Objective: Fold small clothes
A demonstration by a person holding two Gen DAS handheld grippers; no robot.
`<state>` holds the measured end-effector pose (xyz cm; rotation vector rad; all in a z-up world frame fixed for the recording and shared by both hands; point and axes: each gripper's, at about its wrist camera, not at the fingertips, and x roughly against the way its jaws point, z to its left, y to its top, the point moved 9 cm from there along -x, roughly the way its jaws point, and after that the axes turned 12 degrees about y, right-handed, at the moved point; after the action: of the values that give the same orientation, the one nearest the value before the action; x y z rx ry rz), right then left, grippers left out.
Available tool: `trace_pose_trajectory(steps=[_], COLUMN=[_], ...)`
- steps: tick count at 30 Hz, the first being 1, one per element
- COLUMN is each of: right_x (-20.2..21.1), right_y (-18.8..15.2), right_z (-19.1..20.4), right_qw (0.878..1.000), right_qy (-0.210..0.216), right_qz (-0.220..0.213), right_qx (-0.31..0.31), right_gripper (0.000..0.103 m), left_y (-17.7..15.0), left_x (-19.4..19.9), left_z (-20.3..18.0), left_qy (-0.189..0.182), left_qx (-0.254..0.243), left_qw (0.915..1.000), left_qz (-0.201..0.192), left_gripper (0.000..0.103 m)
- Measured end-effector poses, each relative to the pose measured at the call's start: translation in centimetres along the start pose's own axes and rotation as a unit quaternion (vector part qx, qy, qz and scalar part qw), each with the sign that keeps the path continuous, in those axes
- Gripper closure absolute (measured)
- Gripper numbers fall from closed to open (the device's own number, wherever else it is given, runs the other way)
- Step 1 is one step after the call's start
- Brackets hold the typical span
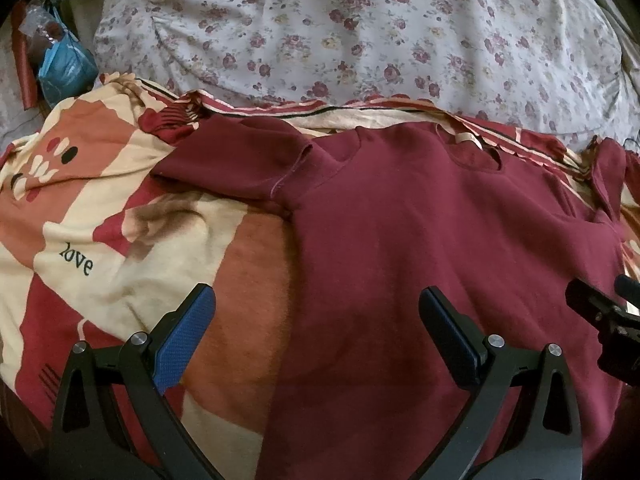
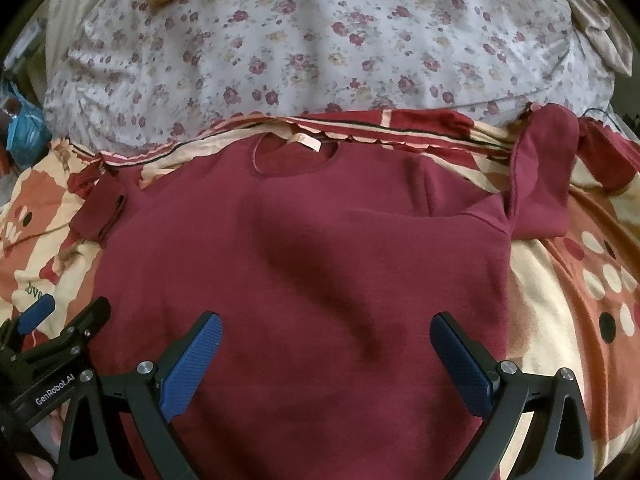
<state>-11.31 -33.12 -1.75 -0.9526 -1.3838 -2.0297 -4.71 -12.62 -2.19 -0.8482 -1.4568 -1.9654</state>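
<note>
Both tongs, left [image 1: 316, 320] and right [image 2: 326, 344], gape wide above the maroon shirt [image 2: 320, 248].

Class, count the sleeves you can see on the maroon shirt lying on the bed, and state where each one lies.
2. One sleeve lies bunched at the maroon shirt's left shoulder; the other sleeve sticks up, crumpled, at its right shoulder.

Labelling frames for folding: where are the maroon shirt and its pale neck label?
maroon shirt [image 2: 320, 264], right wrist view, middle of its body.
pale neck label [image 2: 306, 141], right wrist view, middle of the strip.

Maroon shirt [image 2: 304, 248] on a red-and-cream patterned blanket [image 1: 120, 240]; floral white quilt [image 1: 360, 32] behind.
</note>
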Motion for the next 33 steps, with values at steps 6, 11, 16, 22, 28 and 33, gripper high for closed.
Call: trace_pose_trajectory(steps=[6, 11, 16, 22, 28, 33], right_x=[-0.26, -0.45, -0.56, -0.62, -0.86, -0.93], right_y=[-0.09, -0.11, -0.04, -0.24, -0.40, -0.42], right_z=[0.35, 0.28, 0.17, 0.19, 0.39, 0.25], right_qw=[1.000, 1.000, 1.000, 1.000, 1.000, 1.000], right_qy=[-0.002, -0.005, -0.003, -0.004, -0.002, -0.004], right_qz=[0.002, 0.003, 0.003, 0.008, 0.009, 0.012], right_qx=[0.007, 0.009, 0.004, 0.001, 0.002, -0.001], right_gripper=[0.000, 0.000, 0.000, 0.000, 0.000, 0.000], left_y=[0.01, 0.02, 0.07, 0.04, -0.03, -0.10], left_x=[-0.03, -0.10, -0.17, -0.20, -0.21, -0.17], left_z=[0.27, 0.30, 0.21, 0.16, 0.12, 0.05], left_qy=[0.001, 0.001, 0.001, 0.000, 0.000, 0.000], left_qx=[0.004, 0.004, 0.002, 0.002, 0.003, 0.003], left_qw=[1.0000, 1.0000, 1.0000, 1.0000, 1.0000, 1.0000], left_qz=[0.000, 0.000, 0.001, 0.001, 0.001, 0.001], left_gripper=[0.001, 0.001, 0.001, 0.001, 0.001, 0.001])
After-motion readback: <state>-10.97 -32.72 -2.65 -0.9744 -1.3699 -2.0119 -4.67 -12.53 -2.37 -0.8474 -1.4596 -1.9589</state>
